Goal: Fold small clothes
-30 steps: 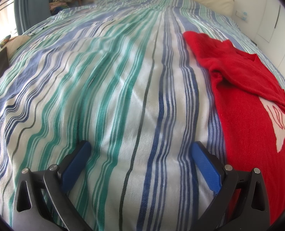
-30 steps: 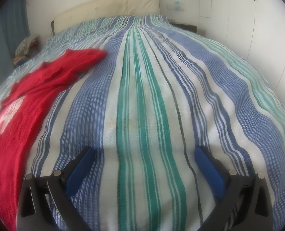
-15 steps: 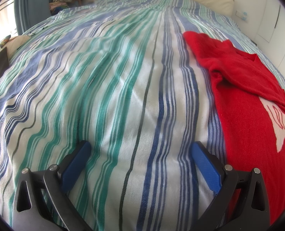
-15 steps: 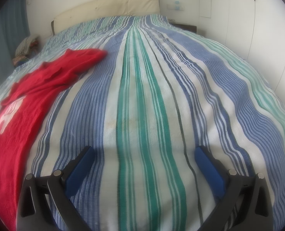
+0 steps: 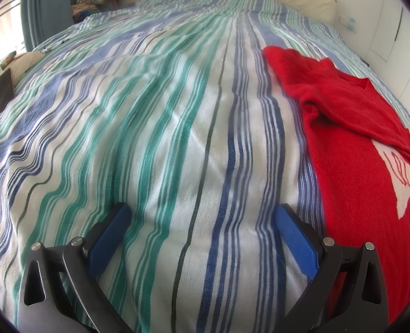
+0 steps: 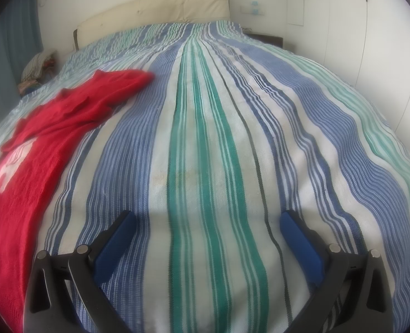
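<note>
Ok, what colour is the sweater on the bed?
Red sweater with a white motif; clearest in the left wrist view.

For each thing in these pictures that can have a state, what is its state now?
left claw: open, holding nothing.
right claw: open, holding nothing.
red sweater: lying on the bed, not yet fully folded, one sleeve laid across its front.
striped bedspread: spread over the bed, slightly wrinkled.

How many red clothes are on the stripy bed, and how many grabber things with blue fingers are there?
Red sweater on the striped bedspread: 1
Hand-held grippers with blue fingers, both open: 2, the left hand-held gripper and the right hand-held gripper
Total: 3
</note>
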Action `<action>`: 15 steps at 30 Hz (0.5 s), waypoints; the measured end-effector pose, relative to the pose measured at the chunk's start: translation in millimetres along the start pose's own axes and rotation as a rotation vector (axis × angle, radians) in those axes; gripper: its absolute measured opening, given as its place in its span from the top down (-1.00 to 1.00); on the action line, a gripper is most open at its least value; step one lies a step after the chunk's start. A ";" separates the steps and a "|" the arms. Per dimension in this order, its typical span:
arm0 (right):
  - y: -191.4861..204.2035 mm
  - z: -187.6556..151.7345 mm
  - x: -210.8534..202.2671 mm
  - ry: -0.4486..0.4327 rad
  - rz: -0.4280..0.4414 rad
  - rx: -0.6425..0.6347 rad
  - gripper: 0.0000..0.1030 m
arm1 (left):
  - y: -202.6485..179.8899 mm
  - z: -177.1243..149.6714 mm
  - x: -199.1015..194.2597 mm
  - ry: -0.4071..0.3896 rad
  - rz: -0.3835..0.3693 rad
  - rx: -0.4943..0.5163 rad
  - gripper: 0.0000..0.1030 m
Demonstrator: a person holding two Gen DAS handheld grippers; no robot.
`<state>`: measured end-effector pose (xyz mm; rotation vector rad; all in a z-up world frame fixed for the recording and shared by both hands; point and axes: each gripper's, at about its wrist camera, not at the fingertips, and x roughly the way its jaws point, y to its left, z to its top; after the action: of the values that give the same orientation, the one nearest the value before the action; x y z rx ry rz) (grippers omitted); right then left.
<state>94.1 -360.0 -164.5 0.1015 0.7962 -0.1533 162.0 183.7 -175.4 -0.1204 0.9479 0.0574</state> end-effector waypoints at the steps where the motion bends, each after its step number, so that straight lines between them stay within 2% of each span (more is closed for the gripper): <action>1: -0.1 -0.1 -0.1 0.000 0.000 0.000 -0.99 | 0.0 1.2 -0.9 0.009 -0.004 0.001 -0.99; 4: 0.1 0.3 1.4 0.005 -0.004 -0.004 -0.99 | 2.9 12.9 -11.7 0.082 -0.038 -0.001 -0.96; 6: 0.3 1.8 2.5 0.020 -0.006 -0.012 -0.99 | 6.2 17.7 -33.2 0.100 -0.119 -0.030 -0.95; 9: 5.9 14.0 -1.3 0.096 -0.009 -0.046 -0.98 | 3.8 12.0 -71.5 0.133 -0.222 -0.043 -0.95; 10: 8.2 17.3 -9.8 0.112 0.014 -0.034 -0.95 | 0.7 5.8 -83.2 0.157 -0.263 -0.037 -0.95; 12: 13.6 19.6 -36.5 0.105 0.151 0.018 -0.93 | -8.6 -10.8 -100.8 0.217 -0.321 -0.010 -0.95; 15: 37.7 11.4 -71.2 0.159 0.304 -0.006 -0.93 | -26.7 -40.3 -107.3 0.309 -0.348 0.028 -0.95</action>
<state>59.6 -317.6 -104.2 0.2300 0.9292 0.1465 69.8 152.4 -109.5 -0.2719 1.2226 -0.3029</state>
